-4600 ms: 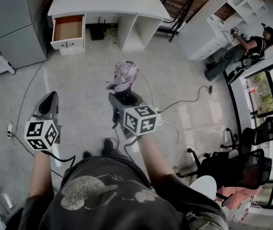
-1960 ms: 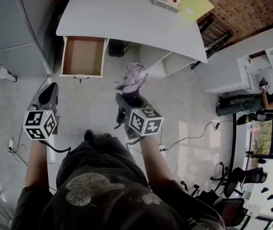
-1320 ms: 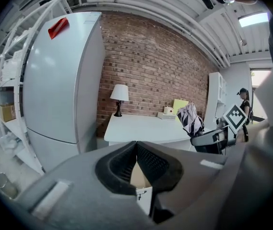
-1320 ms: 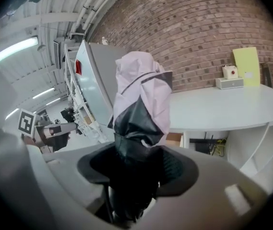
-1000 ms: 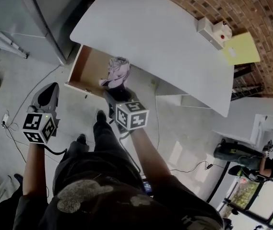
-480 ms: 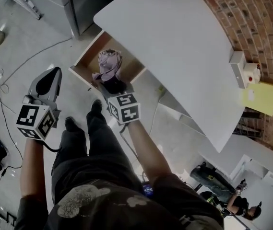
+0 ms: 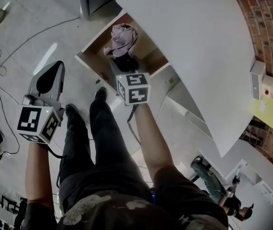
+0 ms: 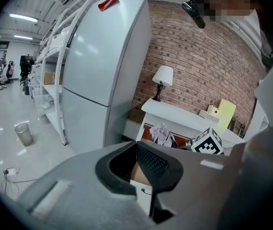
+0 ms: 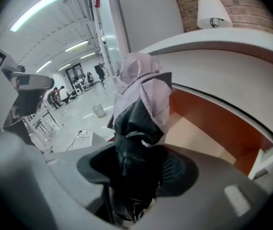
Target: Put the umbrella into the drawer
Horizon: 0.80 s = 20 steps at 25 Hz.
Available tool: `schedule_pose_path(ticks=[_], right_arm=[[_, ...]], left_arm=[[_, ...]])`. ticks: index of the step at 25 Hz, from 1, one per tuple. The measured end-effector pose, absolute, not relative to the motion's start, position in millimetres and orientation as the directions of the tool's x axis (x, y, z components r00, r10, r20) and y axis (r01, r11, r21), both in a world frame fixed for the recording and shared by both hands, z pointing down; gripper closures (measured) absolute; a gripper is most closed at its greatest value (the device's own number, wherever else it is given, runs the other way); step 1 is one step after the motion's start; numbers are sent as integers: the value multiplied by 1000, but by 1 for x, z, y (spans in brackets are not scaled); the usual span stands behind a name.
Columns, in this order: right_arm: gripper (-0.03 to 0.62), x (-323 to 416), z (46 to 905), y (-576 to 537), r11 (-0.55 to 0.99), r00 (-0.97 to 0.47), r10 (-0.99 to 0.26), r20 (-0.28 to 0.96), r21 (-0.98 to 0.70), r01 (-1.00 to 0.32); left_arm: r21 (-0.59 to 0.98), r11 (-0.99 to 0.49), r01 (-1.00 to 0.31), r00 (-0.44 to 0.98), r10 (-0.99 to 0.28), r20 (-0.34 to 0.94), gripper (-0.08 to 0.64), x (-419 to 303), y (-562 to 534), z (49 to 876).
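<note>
The right gripper (image 7: pixel 123 63) clamps the folded umbrella (image 7: pixel 122 36) by its dark lower end, upright above the open drawer (image 7: pixel 150 51) at upper centre, apparently ready to lower it in; the left gripper (image 7: pixel 47 80), lower left, jaws together and empty, hangs clear.

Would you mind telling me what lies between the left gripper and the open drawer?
Only bare floor, as the head view shows: nothing stands between the left gripper and the drawer.
</note>
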State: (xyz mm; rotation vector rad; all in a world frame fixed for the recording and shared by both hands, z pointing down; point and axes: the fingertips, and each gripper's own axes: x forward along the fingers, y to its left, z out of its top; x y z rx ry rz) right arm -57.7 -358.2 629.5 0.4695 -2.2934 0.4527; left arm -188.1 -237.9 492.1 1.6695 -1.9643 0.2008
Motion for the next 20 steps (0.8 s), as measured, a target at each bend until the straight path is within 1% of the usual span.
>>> schedule_pose_path(ticks=[14,20], right_arm=[[350,-48,711,-385,811,-531,-193,825,-170,-560],[350,-45,733,-394,817,-502,-184,845,-152,-556]], left_arm=[[272,195,-942,-15,-836,548,549,-151,-234,538],[299,203,-932,1,-825,565,549,-142,-237,556]])
